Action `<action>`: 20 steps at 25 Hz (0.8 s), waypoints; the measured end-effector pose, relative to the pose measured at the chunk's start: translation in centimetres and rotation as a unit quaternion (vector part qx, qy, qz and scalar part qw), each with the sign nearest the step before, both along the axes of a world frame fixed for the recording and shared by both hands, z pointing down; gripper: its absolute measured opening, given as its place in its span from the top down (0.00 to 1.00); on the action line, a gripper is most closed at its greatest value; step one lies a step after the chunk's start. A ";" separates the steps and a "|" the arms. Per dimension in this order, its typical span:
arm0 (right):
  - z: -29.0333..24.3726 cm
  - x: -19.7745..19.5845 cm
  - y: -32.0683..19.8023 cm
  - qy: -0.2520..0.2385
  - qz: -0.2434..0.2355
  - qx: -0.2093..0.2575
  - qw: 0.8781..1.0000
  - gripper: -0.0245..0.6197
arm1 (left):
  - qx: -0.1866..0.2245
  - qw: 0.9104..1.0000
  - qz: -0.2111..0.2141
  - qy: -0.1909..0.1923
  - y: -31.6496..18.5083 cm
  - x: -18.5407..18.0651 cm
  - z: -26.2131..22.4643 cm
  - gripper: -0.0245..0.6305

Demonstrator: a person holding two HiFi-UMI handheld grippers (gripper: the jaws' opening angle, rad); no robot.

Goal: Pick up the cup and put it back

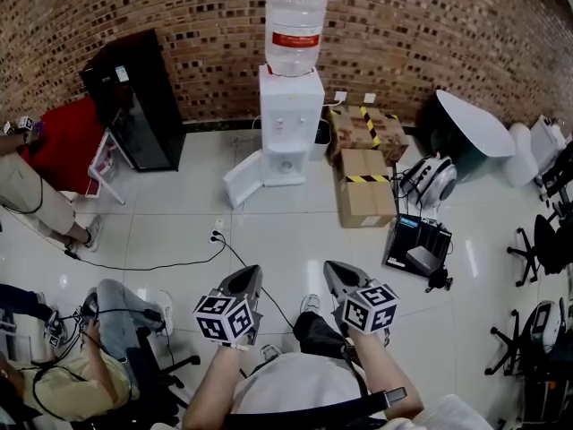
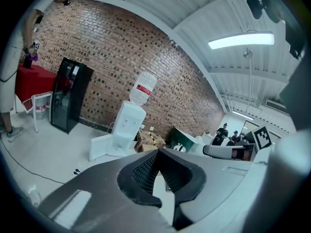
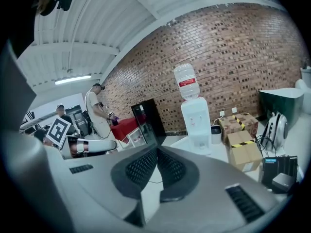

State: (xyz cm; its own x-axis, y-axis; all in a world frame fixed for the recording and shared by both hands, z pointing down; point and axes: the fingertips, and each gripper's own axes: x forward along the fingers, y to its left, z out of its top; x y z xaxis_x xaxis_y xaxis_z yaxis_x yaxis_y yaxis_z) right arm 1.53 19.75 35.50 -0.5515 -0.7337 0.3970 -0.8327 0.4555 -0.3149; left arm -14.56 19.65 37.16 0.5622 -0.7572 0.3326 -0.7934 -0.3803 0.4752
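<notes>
here the left gripper (image 1: 248,274) and right gripper (image 1: 334,269) hold jaws together, empty (hands hidden beneath them).

The dispenser (image 1: 291,128) is white, its bottle (image 1: 295,7) clear with a red label (image 1: 295,39); the brick wall (image 1: 179,7) red-brown, the cabinet (image 1: 134,101) black, boxes (image 1: 365,200) brown with yellow-black striped tape (image 1: 367,178), floor (image 1: 179,231) white.

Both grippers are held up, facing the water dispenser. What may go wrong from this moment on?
A black cable lies across the floor between the person and the water dispenser; walking forward, a foot might catch it.
The dispenser's lower door stands open and could be bumped.
The left gripper and right gripper are shut and empty, and no cup shows; they must open before any grasp.
</notes>
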 end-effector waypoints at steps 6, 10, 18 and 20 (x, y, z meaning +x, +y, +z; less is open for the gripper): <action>0.2 2.7 -6.3 -0.005 -0.003 0.005 1.000 0.95 | -0.003 1.000 -0.007 -0.010 -5.5 2.2 0.2 0.96; 0.9 5.1 -10.4 -0.007 -0.005 0.008 1.000 0.95 | -0.004 1.000 -0.010 -0.014 -9.5 4.3 0.7 0.96; 1.6 10.1 -18.0 -0.023 -0.012 0.013 1.000 0.94 | -0.001 0.999 -0.007 -0.053 -17.5 9.0 0.9 0.96; 1.8 10.9 -19.7 -0.025 -0.016 0.013 0.999 0.94 | 0.000 0.998 -0.012 -0.060 -19.0 9.8 0.8 0.96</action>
